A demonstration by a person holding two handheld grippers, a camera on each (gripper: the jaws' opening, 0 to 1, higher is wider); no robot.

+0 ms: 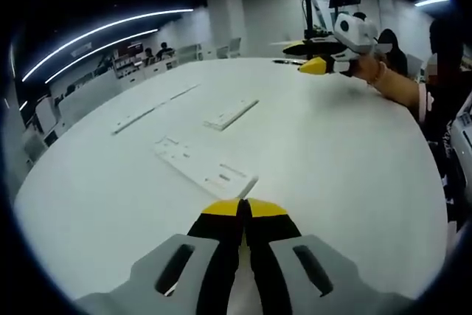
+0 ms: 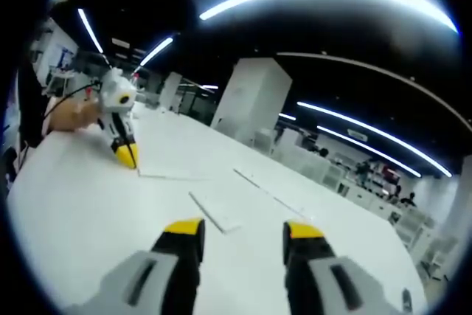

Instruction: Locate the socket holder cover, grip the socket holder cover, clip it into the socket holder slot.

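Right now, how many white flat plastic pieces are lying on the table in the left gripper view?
3. The widest piece lies nearest the left gripper, a shorter strip sits beyond it, and a long thin strip lies farther left. Others may be out of view.

no readable text, labels or signs

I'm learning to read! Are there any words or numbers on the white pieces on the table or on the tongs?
None can be read.
White flat pieces on the table: no print visible.
Left tongs and right tongs: plain yellow tips, no lettering.
Background signs: too blurred.
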